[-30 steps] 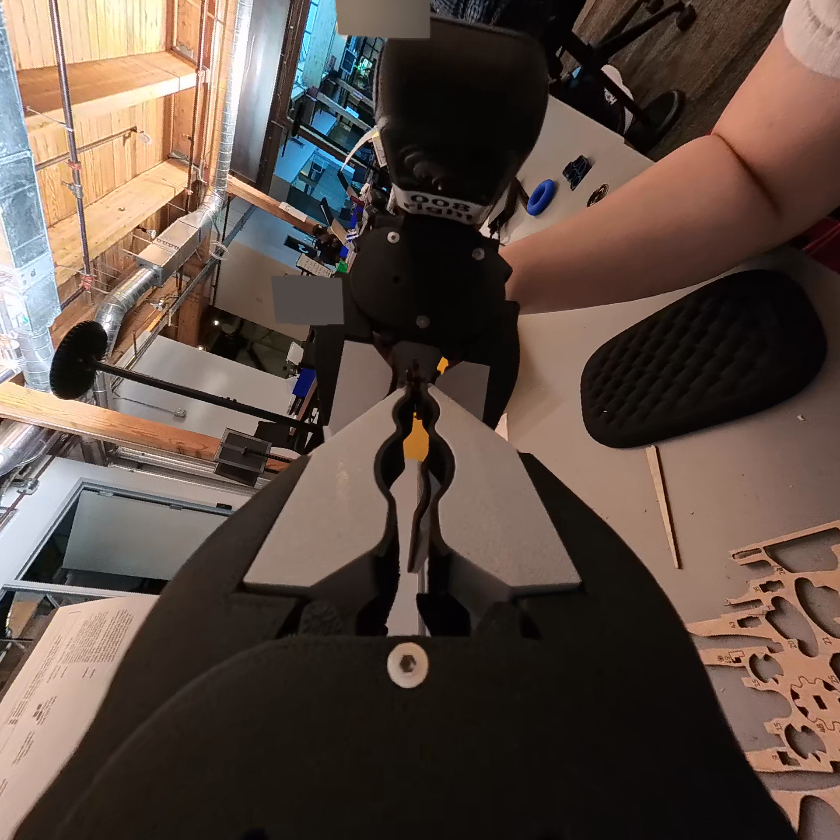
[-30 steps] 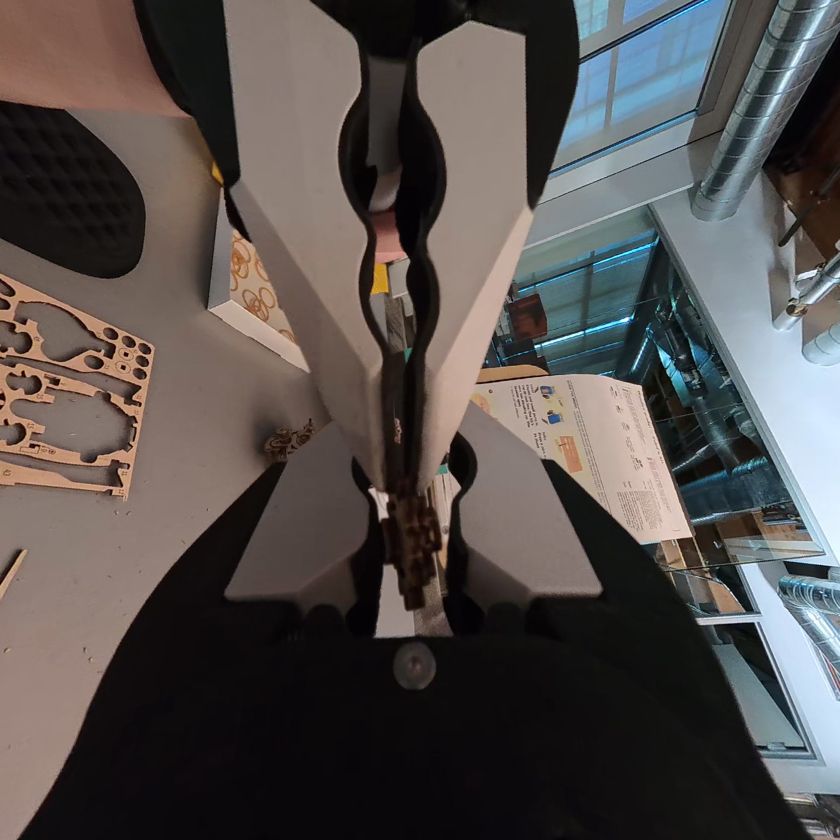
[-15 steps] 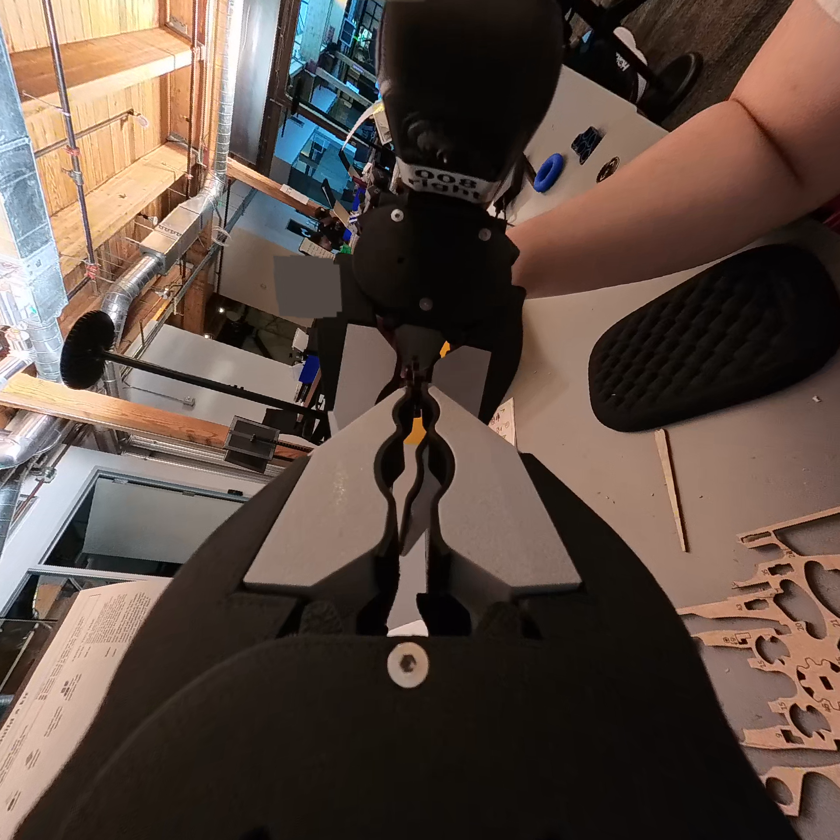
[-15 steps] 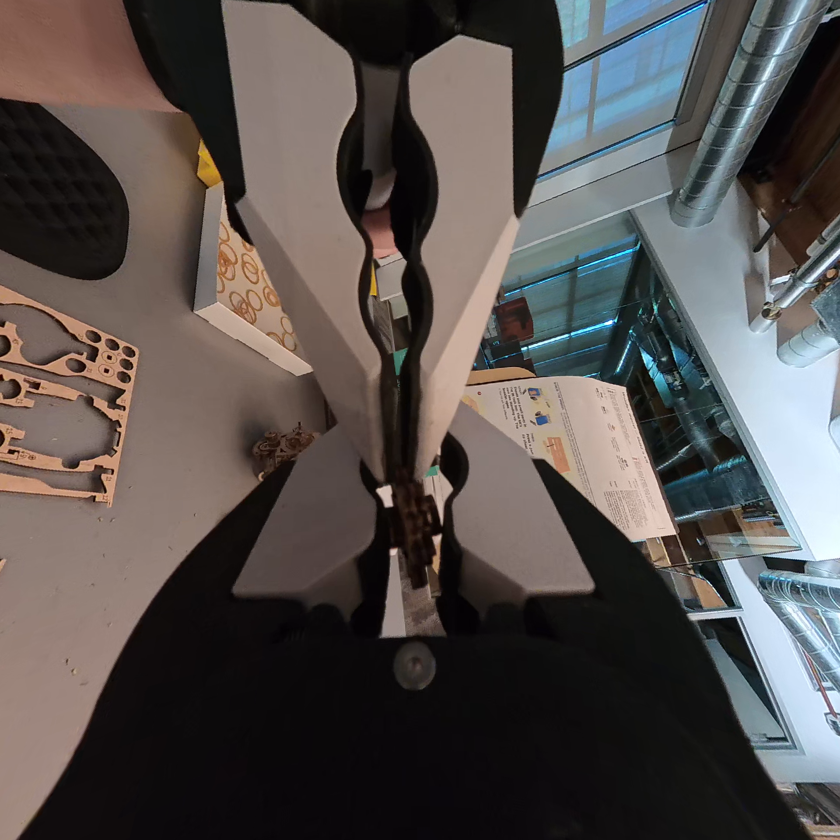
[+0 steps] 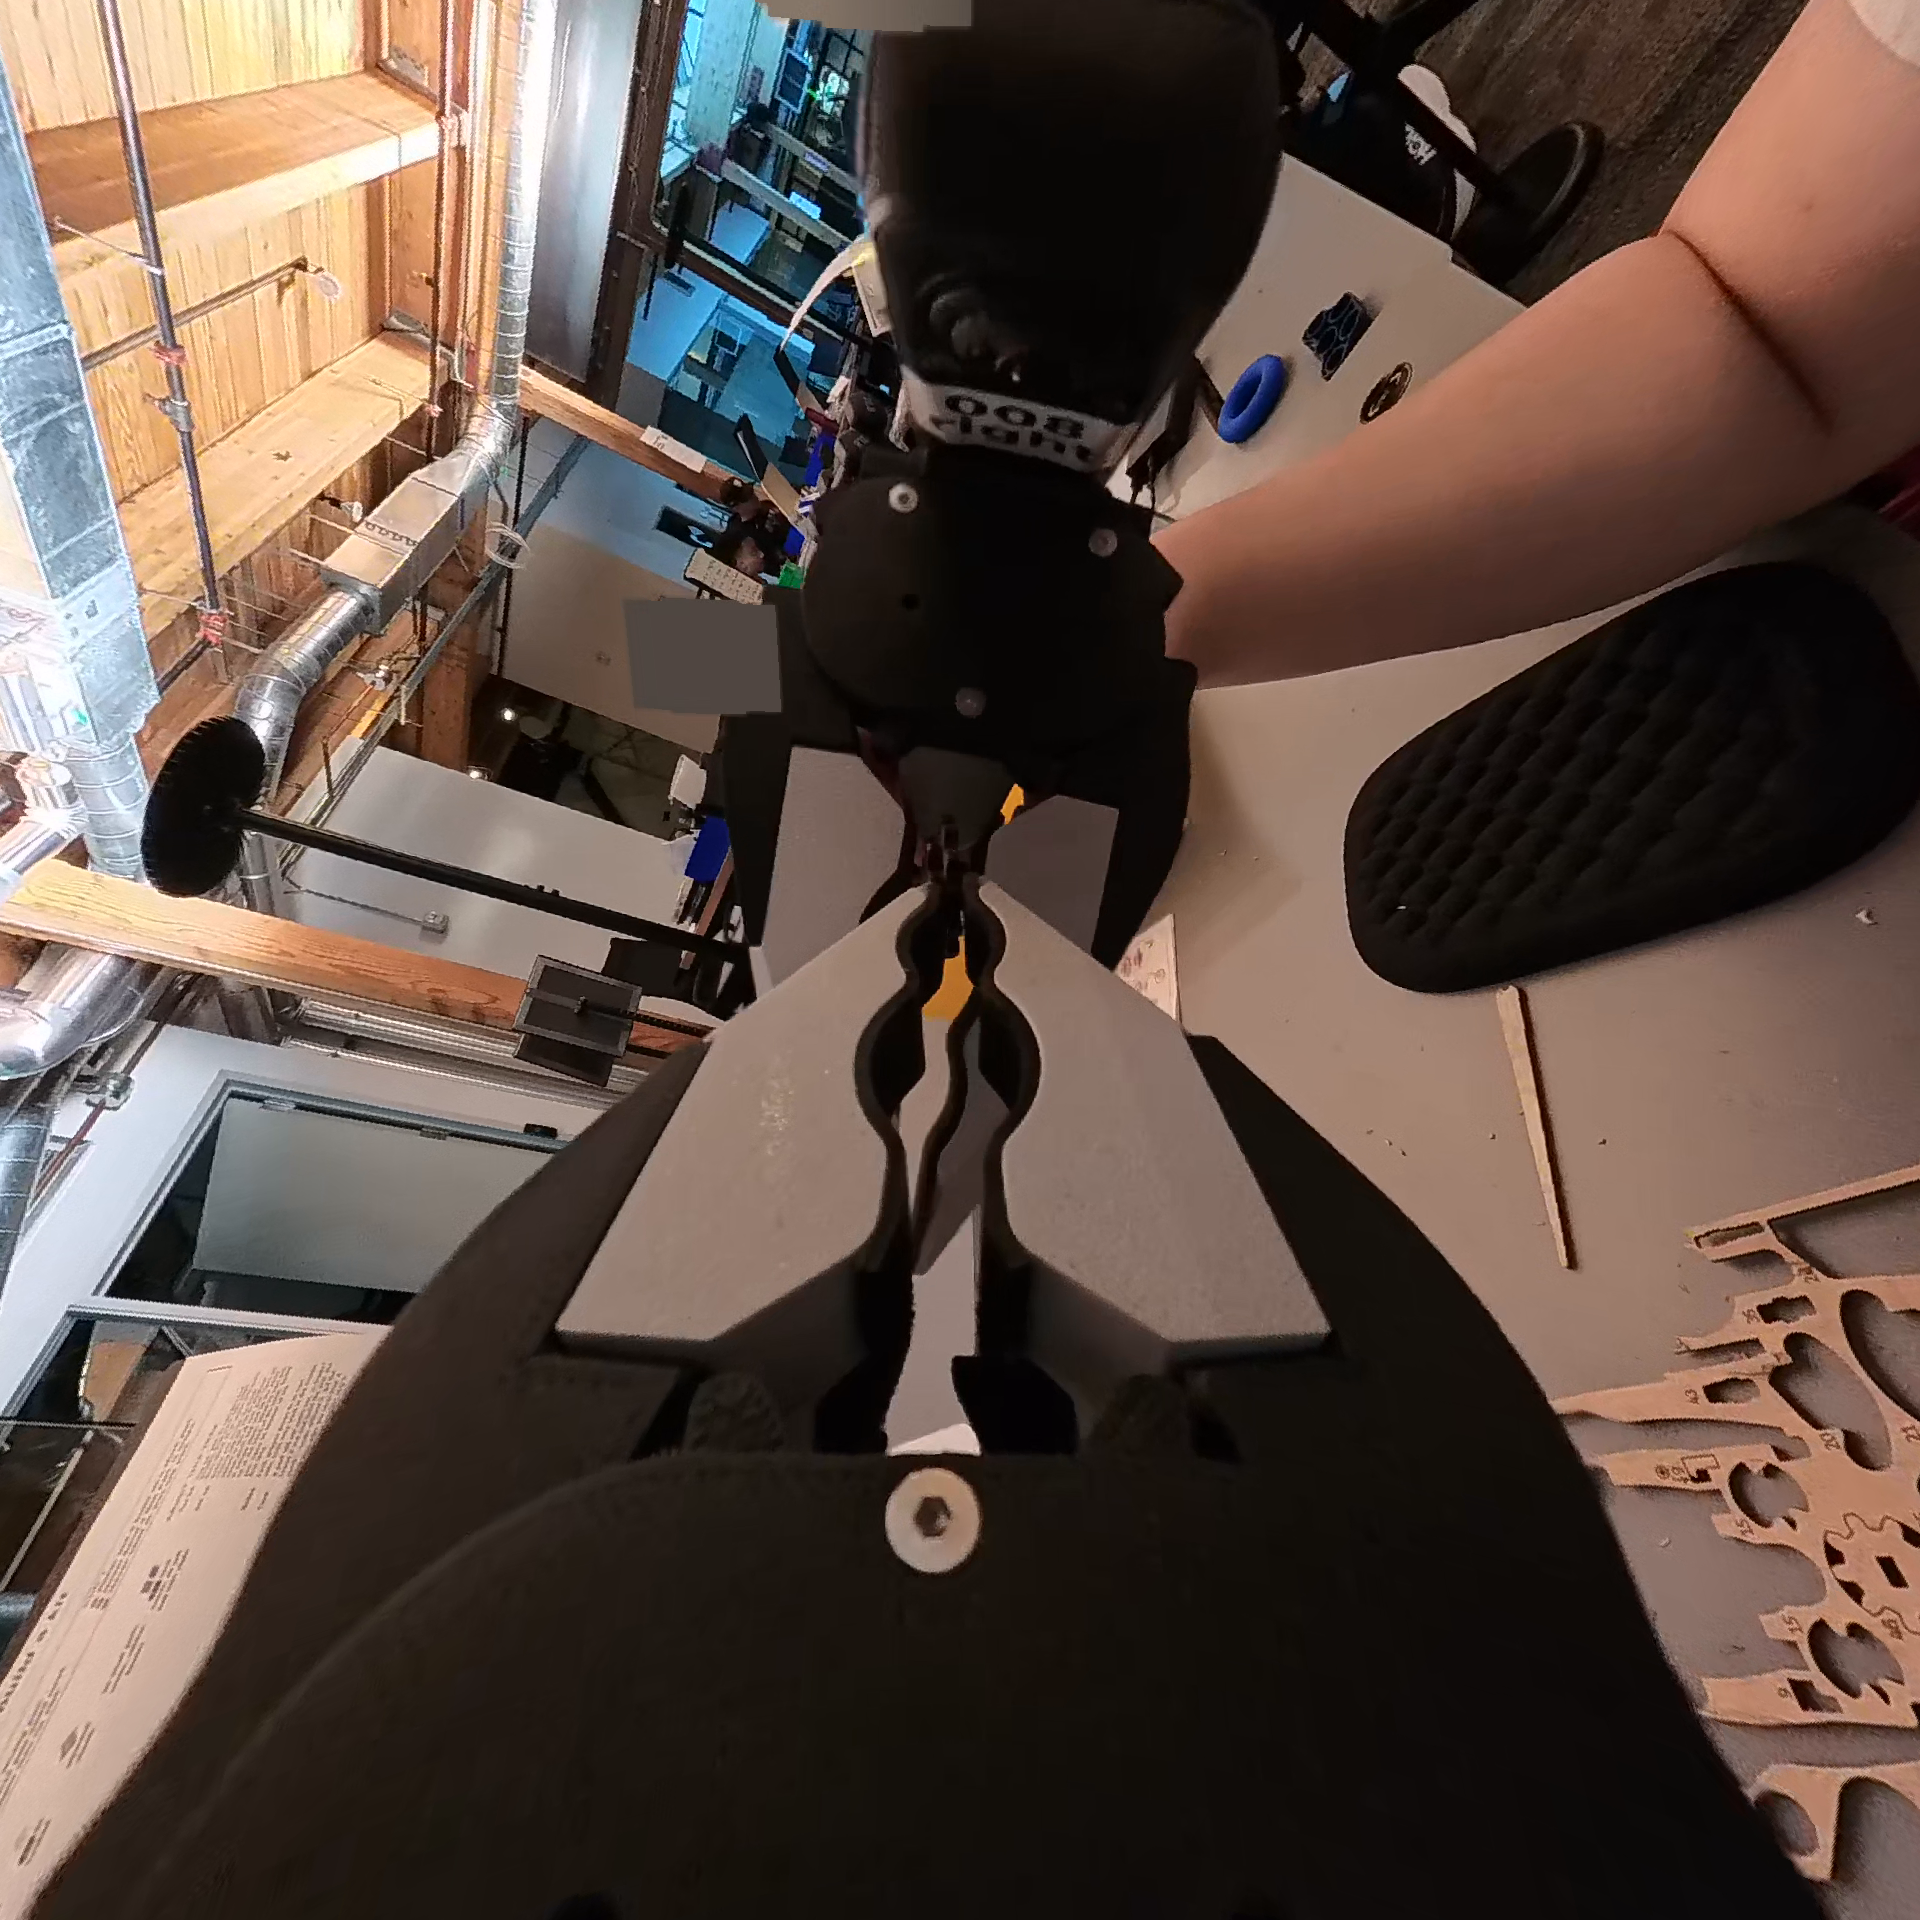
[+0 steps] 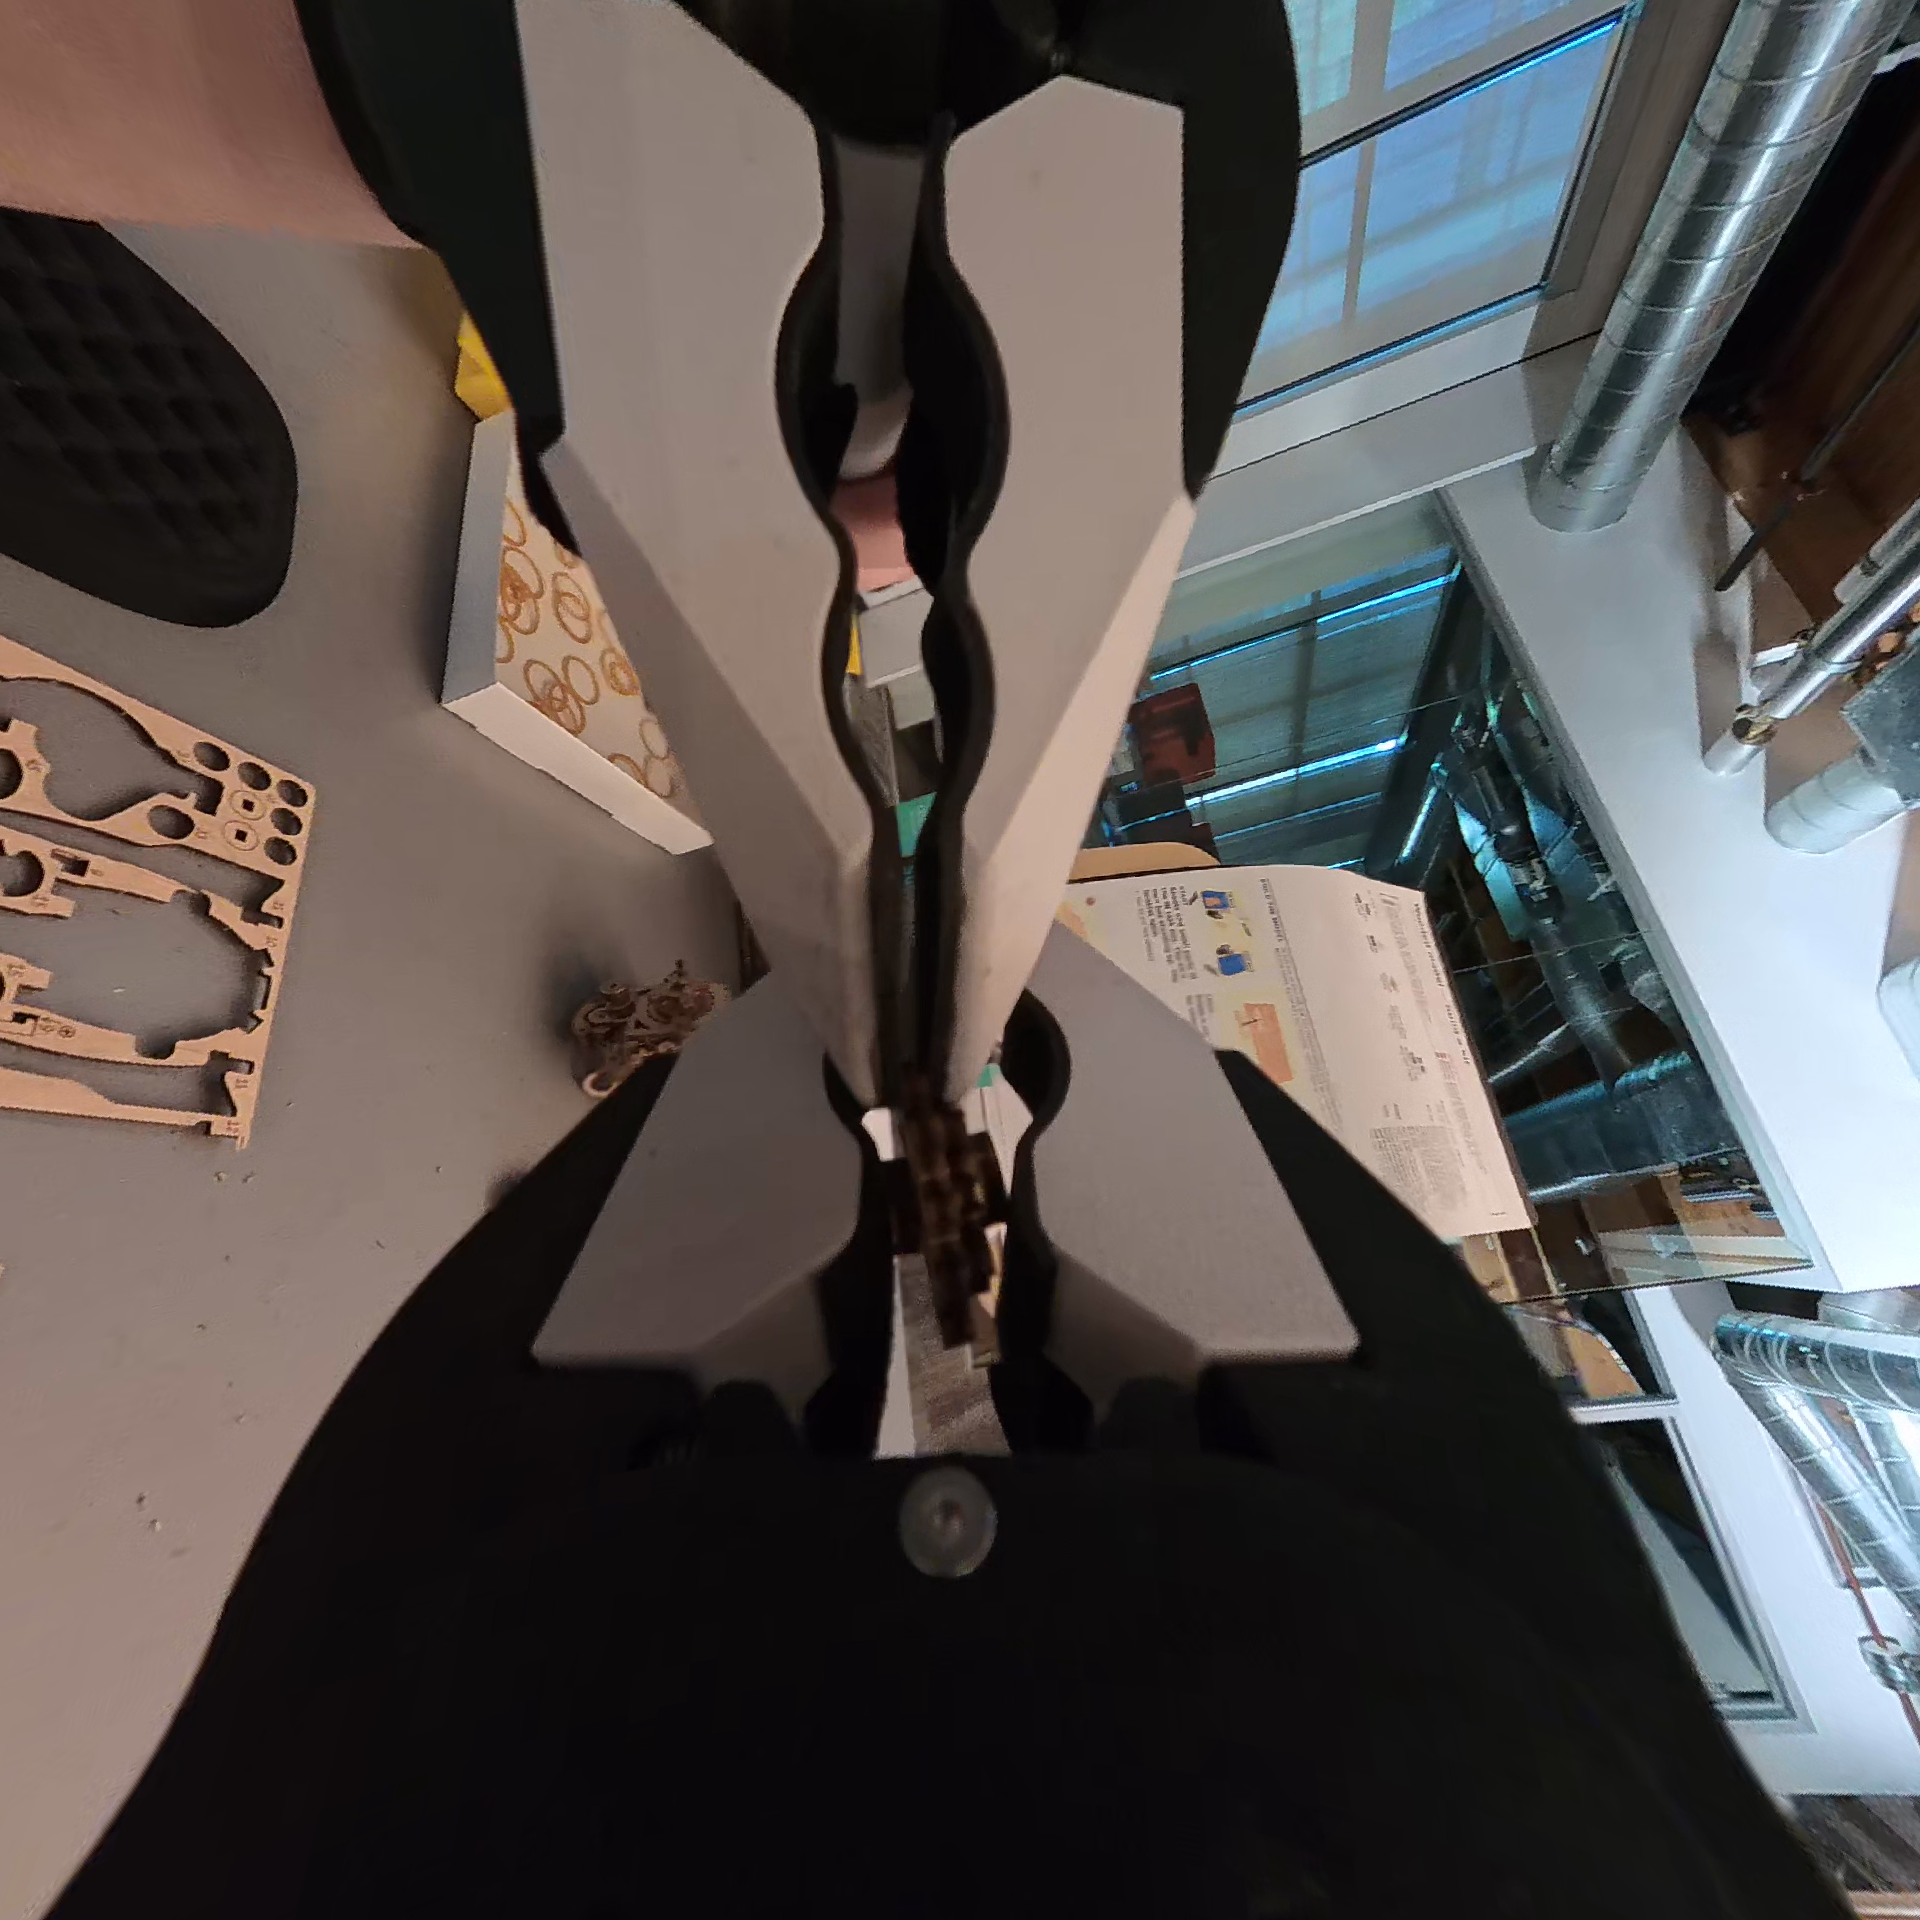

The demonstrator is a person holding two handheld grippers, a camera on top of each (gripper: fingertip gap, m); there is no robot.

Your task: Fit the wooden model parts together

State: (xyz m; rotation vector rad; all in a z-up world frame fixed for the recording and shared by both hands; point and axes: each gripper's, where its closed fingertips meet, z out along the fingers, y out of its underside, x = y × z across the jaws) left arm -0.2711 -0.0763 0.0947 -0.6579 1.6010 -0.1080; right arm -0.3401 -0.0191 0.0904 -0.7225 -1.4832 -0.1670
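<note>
Two grippers meet nose to nose above a grey table point(image 5: 1714, 1091). The left gripper point(image 5: 948, 906) has its jaws drawn in narrow, the tips pinching the near end of a small dark wooden part point(image 5: 948, 868). The right gripper point(image 5: 948, 831) faces it from 12 o'clock, with a person's bare forearm point(image 5: 1558, 447) reaching in behind it from 2 o'clock.

From the right wrist camera, the wooden part point(image 6: 940, 1195) – dark brown and notched – lies lengthways in the slot between the right gripper's point(image 6: 940, 1060) fingers. The slot is narrow, but pale slivers show on either side of the wood, so I cannot tell whether those pads press on it. The left gripper's tips come down from 12 o'clock and close on the part's far end.

On the table in this view, a small built-up wooden assembly point(image 6: 644, 1023) sits at 9 o'clock, just beside the right gripper's finger. A punched-out wooden sheet point(image 6: 135, 914) lies farther out the same way, and a shallow box point(image 6: 561, 665) with ring patterns sits at 10 o'clock. A printed instruction sheet point(image 6: 1320, 1049) shows at 3 o'clock.

From the left wrist camera – a black textured pad point(image 5: 1631, 790) lies at 3 o'clock, a thin wooden sliver point(image 5: 1532, 1122) below it, and a blue ring point(image 5: 1252, 397) at 1 o'clock, well apart.
</note>
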